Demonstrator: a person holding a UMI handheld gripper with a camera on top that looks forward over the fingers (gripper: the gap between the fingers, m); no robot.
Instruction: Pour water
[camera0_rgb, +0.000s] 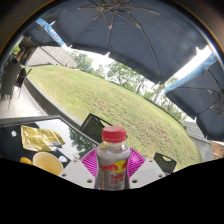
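Note:
A clear plastic bottle (112, 162) with a red cap and a red and yellow label stands upright between my gripper's fingers (112, 168). Both magenta pads (92, 163) press against its sides, so the gripper is shut on it. The bottle is held raised above the glass table (45, 128), and the view is tilted. A yellow cup (47, 162) sits on the table just left of the fingers.
A yellow packet (40, 138) lies on the glass table beyond the cup. Dark chairs (95, 127) stand past the table. A large dark umbrella (120, 35) spreads overhead. A sloping lawn (110, 100) and trees lie beyond.

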